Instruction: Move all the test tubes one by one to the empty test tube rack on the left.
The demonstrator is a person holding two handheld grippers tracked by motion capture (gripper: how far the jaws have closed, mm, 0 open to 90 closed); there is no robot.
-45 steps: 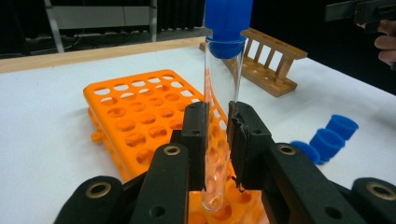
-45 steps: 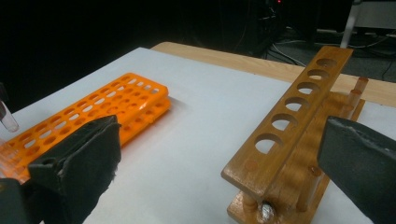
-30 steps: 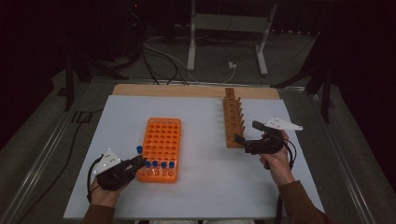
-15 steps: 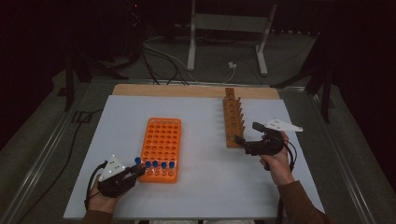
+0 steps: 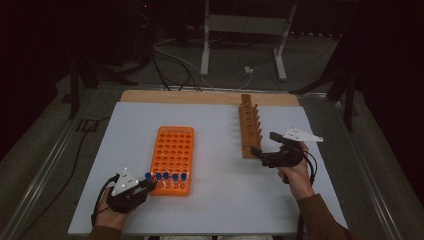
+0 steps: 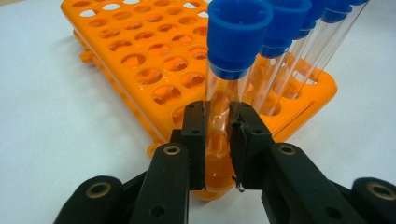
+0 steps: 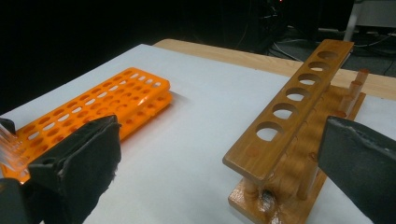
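Gripping the corner tube (image 6: pixel 223 100) with our left gripper (image 6: pixel 218 140), we have the jaws clamped on its glass below the blue cap, in the orange rack (image 5: pixel 172 157) near the tabletop's (image 5: pixel 215 200) front-left corner. Our right gripper (image 5: pixel 265 147) stands wide open, empty, at the wooden rack's (image 5: pixel 249 125) near end.

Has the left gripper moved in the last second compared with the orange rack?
Yes. The left gripper slid a little toward the table's near edge, along the orange rack, and now clamps the corner test tube.

White table (image 5: pixel 220 200): orange tube rack (image 5: pixel 172 157) left, wooden rack (image 5: pixel 249 125) right.
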